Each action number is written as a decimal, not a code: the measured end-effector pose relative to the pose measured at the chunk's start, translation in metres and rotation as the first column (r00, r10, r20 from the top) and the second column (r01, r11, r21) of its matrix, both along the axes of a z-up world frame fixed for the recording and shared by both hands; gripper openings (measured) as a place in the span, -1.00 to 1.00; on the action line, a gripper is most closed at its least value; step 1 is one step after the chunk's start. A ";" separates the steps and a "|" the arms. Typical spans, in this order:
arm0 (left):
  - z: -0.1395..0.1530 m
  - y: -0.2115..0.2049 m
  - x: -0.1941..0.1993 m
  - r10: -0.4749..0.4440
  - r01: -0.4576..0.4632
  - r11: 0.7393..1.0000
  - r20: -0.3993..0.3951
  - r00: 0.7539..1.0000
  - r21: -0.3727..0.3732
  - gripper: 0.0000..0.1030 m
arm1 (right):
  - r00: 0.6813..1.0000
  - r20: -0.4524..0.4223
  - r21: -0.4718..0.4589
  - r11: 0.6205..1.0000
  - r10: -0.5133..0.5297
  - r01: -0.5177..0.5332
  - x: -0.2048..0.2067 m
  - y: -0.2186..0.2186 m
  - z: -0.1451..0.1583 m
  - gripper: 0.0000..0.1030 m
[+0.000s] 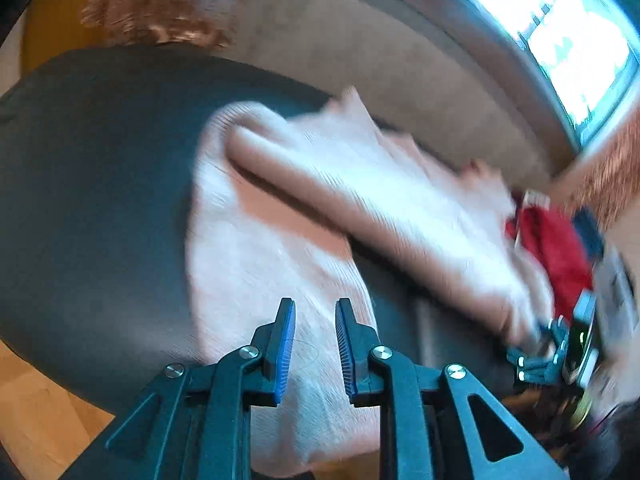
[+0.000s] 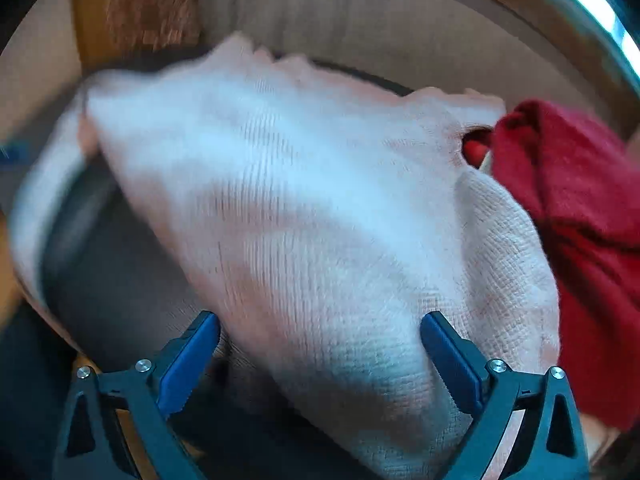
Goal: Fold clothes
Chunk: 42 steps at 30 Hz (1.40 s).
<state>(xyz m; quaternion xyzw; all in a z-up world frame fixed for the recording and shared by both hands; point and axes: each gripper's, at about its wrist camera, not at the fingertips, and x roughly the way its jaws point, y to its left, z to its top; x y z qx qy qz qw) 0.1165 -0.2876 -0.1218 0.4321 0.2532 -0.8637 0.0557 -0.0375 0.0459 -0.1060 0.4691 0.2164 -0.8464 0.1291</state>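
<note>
A pale pink knitted sweater (image 1: 280, 216) is spread on a dark round table (image 1: 88, 184), one part of it raised in a blurred fold across the rest. The left gripper (image 1: 315, 320) is held just above the knit with its jaws a little apart and nothing between them. The right gripper (image 2: 320, 344) is opened wide around a bunched part of the sweater, beside a red garment (image 2: 580, 184).
</note>
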 end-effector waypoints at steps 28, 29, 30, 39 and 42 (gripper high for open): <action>0.004 -0.134 -0.047 0.238 -0.231 0.968 0.065 0.969 -0.102 -0.64 | 0.985 0.169 -0.597 0.799 0.040 0.070 -0.037 -0.038 0.033 1.00; 0.001 -0.128 -0.039 0.233 -0.230 0.972 0.049 0.971 -0.055 -0.64 | 0.992 0.122 -0.536 0.844 0.035 0.036 -0.027 -0.037 0.038 1.00; -0.002 -0.122 -0.032 0.228 -0.228 0.974 0.034 0.973 -0.009 -0.64 | 0.997 0.074 -0.470 0.883 0.033 0.006 -0.016 -0.037 0.042 1.00; -0.024 -0.049 0.031 0.144 -0.140 0.975 -0.009 0.990 0.172 -0.61 | 0.996 -0.037 -0.146 0.986 0.081 -0.086 0.014 -0.054 0.003 0.99; -0.022 -0.038 0.025 0.102 -0.100 0.982 -0.006 0.995 0.158 -0.60 | 1.000 0.012 -0.190 0.982 0.007 -0.004 -0.006 -0.049 -0.015 1.00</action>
